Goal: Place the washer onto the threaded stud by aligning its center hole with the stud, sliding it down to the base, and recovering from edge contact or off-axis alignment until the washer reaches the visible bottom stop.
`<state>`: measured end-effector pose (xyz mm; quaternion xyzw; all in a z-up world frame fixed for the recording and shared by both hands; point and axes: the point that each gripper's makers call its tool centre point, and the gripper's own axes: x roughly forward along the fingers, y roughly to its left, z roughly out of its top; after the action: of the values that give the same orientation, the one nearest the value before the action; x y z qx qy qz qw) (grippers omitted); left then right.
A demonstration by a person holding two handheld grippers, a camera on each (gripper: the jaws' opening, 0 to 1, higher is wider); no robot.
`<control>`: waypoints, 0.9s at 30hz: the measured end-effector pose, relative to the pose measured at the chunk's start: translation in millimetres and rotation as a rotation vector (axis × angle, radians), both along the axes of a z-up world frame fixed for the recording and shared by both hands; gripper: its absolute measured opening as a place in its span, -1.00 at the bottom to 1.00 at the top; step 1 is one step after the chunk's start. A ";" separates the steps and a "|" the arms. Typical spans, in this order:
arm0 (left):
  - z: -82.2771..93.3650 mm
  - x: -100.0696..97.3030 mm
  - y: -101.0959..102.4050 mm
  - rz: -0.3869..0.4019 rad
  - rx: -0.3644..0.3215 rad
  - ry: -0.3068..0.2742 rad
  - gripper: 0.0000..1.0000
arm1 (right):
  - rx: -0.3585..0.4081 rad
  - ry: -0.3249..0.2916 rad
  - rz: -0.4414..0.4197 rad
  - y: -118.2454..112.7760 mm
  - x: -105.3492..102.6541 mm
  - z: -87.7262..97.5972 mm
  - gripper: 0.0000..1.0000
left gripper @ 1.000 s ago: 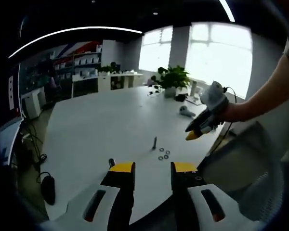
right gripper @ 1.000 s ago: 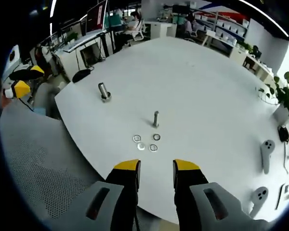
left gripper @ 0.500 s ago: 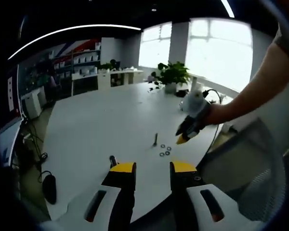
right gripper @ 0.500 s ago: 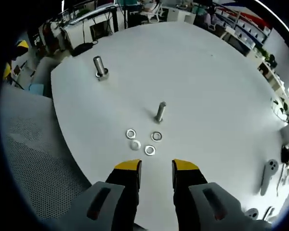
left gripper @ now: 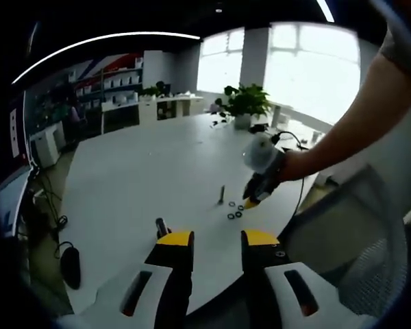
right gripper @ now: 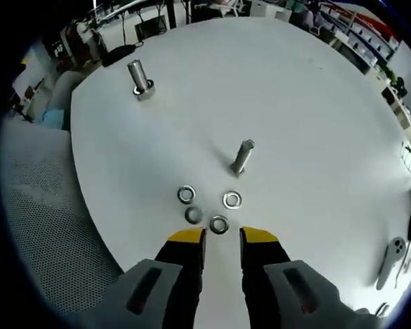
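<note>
— Steel on white, that is what my left gripper view gives me: the stud [left gripper: 221, 195] standing upright on the table [left gripper: 137, 178], with the washers [left gripper: 234, 210] lying flat just on its near side. My left gripper [left gripper: 216, 238] hangs back over the near table edge, jaws parted and empty.

— And the other hand?

— My right gripper [left gripper: 251, 200] comes in from the right in that view, nose down, right beside the washers. It is by far the nearer of the two.

— What does the right gripper view say?

— There the right gripper [right gripper: 222, 235] has its jaws set narrow, with a small gap and nothing between them. The closest washer [right gripper: 218, 223] lies just ahead of the tips, almost on the line between them. Three more sit around it, and the stud [right gripper: 242, 156] stands beyond, ahead and a little to the right, its axis upright. A second bolt [right gripper: 139, 79] stands well apart, far left.

— So the next move?

— I judge it is a pick: straight forward and down onto that closest washer, then carry it ahead to the stud's top.
</note>
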<state>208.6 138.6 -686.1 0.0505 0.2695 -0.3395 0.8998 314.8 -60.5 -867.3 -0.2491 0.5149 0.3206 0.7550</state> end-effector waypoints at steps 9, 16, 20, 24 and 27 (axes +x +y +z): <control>-2.1 0.2 0.3 0.002 -0.001 0.012 -0.50 | -0.038 0.047 0.056 2.1 -1.8 -9.7 -0.63; -2.7 -1.6 -1.4 -0.009 0.006 0.011 -0.51 | -0.046 0.063 0.049 5.9 0.2 -12.0 -0.68; -4.5 -2.8 -2.8 -0.018 0.012 0.018 -0.51 | -0.110 0.114 0.118 5.6 0.3 -13.2 -0.68; -6.2 -4.1 -3.3 -0.022 0.016 0.026 -0.51 | -0.158 0.139 0.148 8.6 -0.5 -12.6 -0.68; -6.2 -4.6 -4.0 -0.028 0.023 0.020 -0.51 | -0.184 0.144 0.138 8.9 -1.4 -13.2 -0.68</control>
<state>204.0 134.6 -692.3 0.0615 0.2816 -0.3494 0.8916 313.4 -51.6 -880.5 -0.3286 0.5766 0.3404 0.6661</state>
